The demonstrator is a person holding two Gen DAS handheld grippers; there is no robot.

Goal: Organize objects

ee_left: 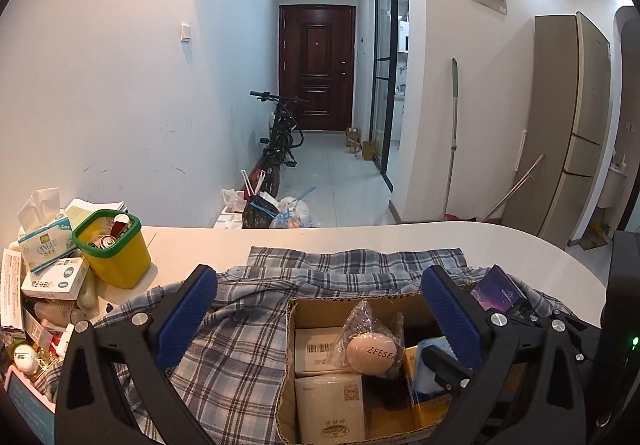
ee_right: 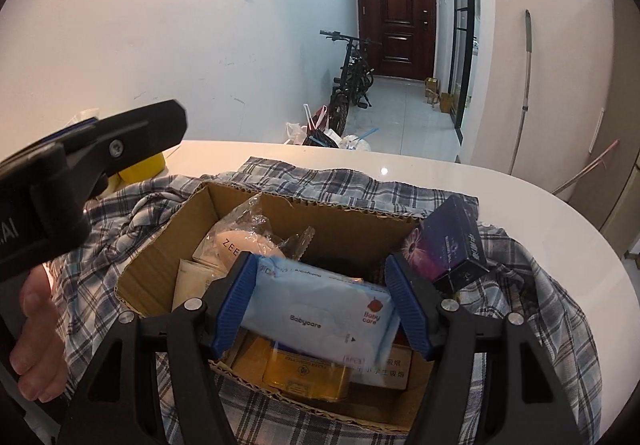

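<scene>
An open cardboard box [ee_right: 168,241] sits on a plaid shirt [ee_right: 280,173] on the white table [ee_right: 440,173]. My right gripper [ee_right: 320,299] is shut on a light blue Babycare wipes pack [ee_right: 320,309] and holds it over the box. Under it lie a yellow box [ee_right: 308,377] and a white carton. A bagged beige ZEESEA sponge [ee_left: 370,355] rests on white boxes [ee_left: 330,405] inside the cardboard box [ee_left: 340,305]. My left gripper [ee_left: 320,309] is open and empty above the box's left part; it also shows in the right wrist view [ee_right: 100,149].
A purple box [ee_right: 456,245] lies on the shirt right of the cardboard box. A yellow bin with a green rim [ee_left: 114,249], a tissue pack [ee_left: 42,245] and several small boxes crowd the table's left end. A bicycle [ee_left: 280,141] and bags stand beyond the table.
</scene>
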